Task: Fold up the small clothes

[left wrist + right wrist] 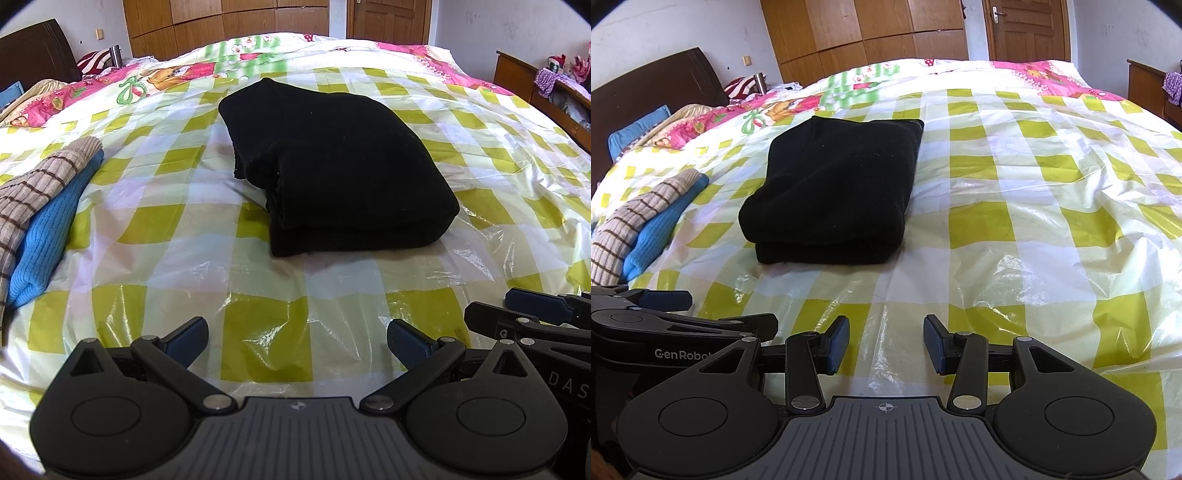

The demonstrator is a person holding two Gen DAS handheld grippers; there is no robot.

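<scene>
A black garment [343, 177] lies folded into a thick rectangle on the green-and-white checked plastic sheet [184, 280] covering the bed; it also shows in the right wrist view [834, 195]. My left gripper [297, 341] is open and empty, low over the sheet, well short of the garment. My right gripper [886, 345] is open and empty, to the right of the left one and nearer than the garment. The right gripper's fingers show at the left view's right edge [535, 306]. The left gripper shows at the right view's left edge [665, 299].
A stack of folded clothes, a beige striped piece [33, 188] over a blue knit [48, 236], lies at the left; it also shows in the right wrist view [639, 221]. A pink cartoon quilt [155, 77], a dark headboard [646, 88], wardrobes and a door stand behind.
</scene>
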